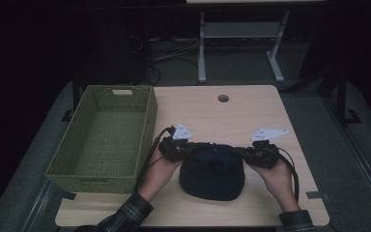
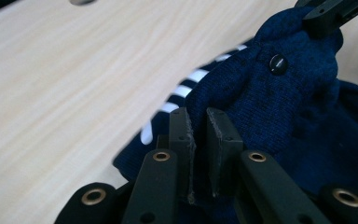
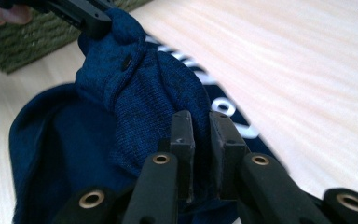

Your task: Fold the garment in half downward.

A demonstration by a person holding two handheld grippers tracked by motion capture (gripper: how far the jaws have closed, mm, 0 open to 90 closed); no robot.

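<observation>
Two grippers: left gripper and right gripper both pinching navy garment, jaws nearly closed.
Gripper views: showing white stripes and button.

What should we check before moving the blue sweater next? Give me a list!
1. Left gripper shut on the blue sweater: ok, knit sits between the jaws.
2. Right gripper shut on the sweater: ok.
3. Both grips on the same upper edge: ok, the high view shows one at each end.
4. Green basket empty: ok, nothing inside.
5. Sweater folded neatly: not ok, it is bunched.
6. Sweater lifted off the table: cannot tell.
</observation>
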